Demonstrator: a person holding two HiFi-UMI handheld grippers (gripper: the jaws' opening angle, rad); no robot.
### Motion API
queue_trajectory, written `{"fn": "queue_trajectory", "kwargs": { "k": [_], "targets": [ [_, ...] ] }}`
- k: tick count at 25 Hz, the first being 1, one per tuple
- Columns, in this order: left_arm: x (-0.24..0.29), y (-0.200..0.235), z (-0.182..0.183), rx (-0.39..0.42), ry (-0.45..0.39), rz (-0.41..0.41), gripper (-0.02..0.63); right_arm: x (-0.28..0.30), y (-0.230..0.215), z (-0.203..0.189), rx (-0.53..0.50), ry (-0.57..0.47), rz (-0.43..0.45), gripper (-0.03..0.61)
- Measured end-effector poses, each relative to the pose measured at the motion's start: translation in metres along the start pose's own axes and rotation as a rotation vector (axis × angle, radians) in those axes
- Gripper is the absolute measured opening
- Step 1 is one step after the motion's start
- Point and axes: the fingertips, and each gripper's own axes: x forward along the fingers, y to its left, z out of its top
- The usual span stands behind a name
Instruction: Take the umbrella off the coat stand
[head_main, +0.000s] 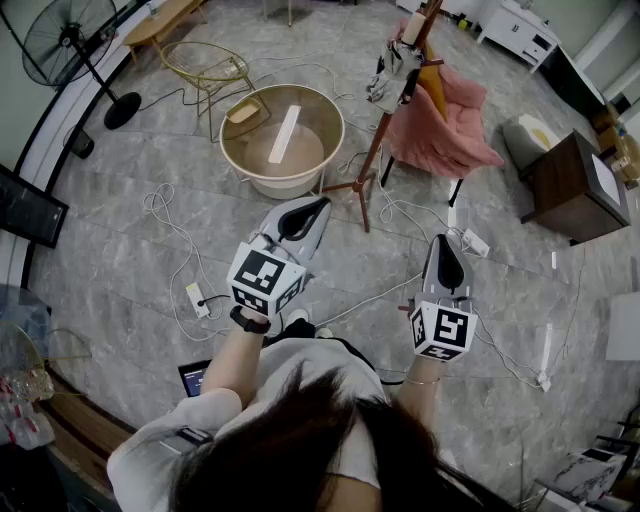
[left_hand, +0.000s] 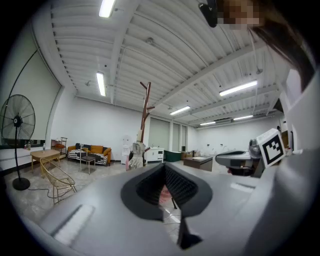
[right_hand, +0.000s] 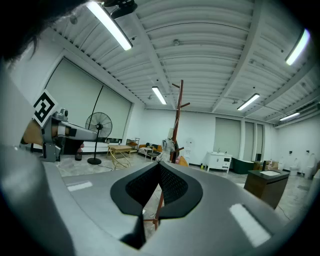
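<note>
The brown wooden coat stand (head_main: 373, 150) rises on its tripod feet ahead of me, beside a pink chair. A grey and white bundle that looks like the folded umbrella (head_main: 393, 75) hangs near its top. From the left gripper view the stand (left_hand: 145, 112) is far off, with the umbrella (left_hand: 136, 155) hanging low on it. The right gripper view also has the stand (right_hand: 178, 120) and the umbrella (right_hand: 168, 148) at a distance. My left gripper (head_main: 303, 218) and right gripper (head_main: 444, 262) are held level, well short of the stand. Both are shut and hold nothing.
A round glass-topped table (head_main: 283, 150) stands left of the stand, a pink armchair (head_main: 445, 125) right of it. Cables and power strips (head_main: 197, 299) trail over the grey floor. A floor fan (head_main: 70, 40), a wire chair (head_main: 205, 65) and a dark cabinet (head_main: 575, 185) sit further out.
</note>
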Motion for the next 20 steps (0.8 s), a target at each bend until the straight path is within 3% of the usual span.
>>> {"fn": "queue_trajectory", "kwargs": {
  "k": [11,20],
  "targets": [
    [-0.004,-0.022,-0.01,0.023,0.011,0.041,0.058,-0.025,-0.018,-0.015,0.054,-0.027,0.01,0.003],
    [0.01,-0.024,-0.019,-0.006,0.019,0.024,0.067,-0.02,-0.02,-0.029,0.054,0.004,0.025,0.003]
  ]
}}
